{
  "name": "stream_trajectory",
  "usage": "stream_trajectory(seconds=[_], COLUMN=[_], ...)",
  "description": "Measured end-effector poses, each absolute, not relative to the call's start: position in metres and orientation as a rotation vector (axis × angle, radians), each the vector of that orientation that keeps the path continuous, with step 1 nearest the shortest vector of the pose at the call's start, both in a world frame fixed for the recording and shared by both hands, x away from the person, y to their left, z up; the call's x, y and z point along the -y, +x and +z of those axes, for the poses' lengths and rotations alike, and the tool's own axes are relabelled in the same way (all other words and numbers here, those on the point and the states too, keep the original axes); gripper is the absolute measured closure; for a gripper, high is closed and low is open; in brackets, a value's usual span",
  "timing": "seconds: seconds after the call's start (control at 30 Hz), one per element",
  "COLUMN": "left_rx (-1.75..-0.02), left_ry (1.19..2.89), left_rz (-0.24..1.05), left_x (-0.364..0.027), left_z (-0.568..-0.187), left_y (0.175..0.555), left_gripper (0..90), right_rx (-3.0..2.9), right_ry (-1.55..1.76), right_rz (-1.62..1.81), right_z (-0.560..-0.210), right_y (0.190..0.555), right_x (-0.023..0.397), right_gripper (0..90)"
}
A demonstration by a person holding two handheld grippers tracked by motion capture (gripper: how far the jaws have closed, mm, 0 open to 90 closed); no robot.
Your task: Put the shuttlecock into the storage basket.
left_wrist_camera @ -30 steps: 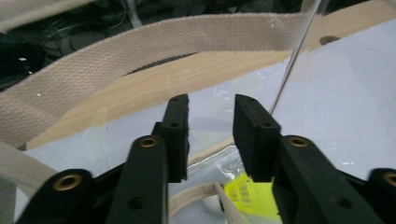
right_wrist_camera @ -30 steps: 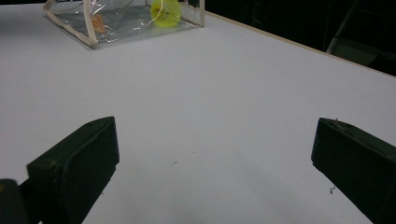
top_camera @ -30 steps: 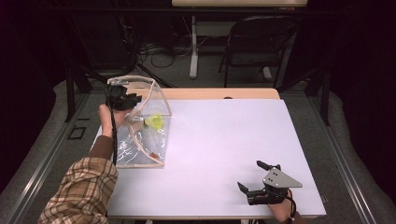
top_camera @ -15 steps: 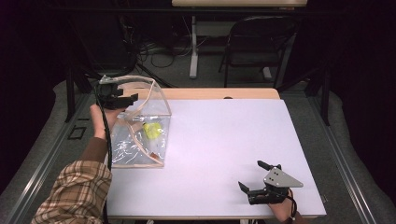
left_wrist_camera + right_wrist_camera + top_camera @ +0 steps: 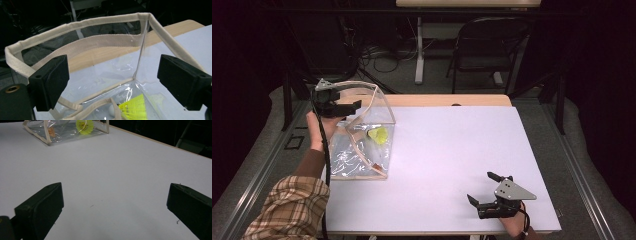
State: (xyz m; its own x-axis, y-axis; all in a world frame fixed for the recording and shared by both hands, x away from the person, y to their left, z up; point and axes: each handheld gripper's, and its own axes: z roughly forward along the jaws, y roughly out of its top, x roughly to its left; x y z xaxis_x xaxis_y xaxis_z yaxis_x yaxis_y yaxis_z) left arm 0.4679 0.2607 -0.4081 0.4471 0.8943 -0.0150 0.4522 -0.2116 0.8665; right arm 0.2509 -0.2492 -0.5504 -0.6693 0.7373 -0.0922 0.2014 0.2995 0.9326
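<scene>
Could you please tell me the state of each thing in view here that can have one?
Clear bag: standing upright on the table, top open, cream-trimmed rim free of the jaws.
Yellow shuttlecock: lying inside the bag at its bottom.
Left gripper: above the bag's rim, jaws just opened wide, nothing between them.
Right gripper: low over the bare white table, jaws open, holding nothing.

Clear bag [image 5: 362, 135] blocking table's [image 5: 452, 150] left edge, open white surface across middle and right
</scene>
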Motion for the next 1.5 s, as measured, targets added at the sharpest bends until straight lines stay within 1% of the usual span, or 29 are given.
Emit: stream_trajectory(seconds=[0.8, 1.5], left_rx=[-0.972, -0.829], left_ry=[1.849, 1.863], left_rz=[0.656, 0.619], left_x=[-0.228, -0.198], left_z=[-0.386, -0.385], left_y=[0.435, 0.409], left_gripper=[0.2, 0.1], right_rx=[-2.061, -2.059], right_ry=[0.826, 0.825], right_rz=[1.359, 1.354], right_z=[-0.55, -0.549], right_y=[0.25, 0.25], right_x=[0.247, 0.247], right_gripper=[0.4, 0.4])
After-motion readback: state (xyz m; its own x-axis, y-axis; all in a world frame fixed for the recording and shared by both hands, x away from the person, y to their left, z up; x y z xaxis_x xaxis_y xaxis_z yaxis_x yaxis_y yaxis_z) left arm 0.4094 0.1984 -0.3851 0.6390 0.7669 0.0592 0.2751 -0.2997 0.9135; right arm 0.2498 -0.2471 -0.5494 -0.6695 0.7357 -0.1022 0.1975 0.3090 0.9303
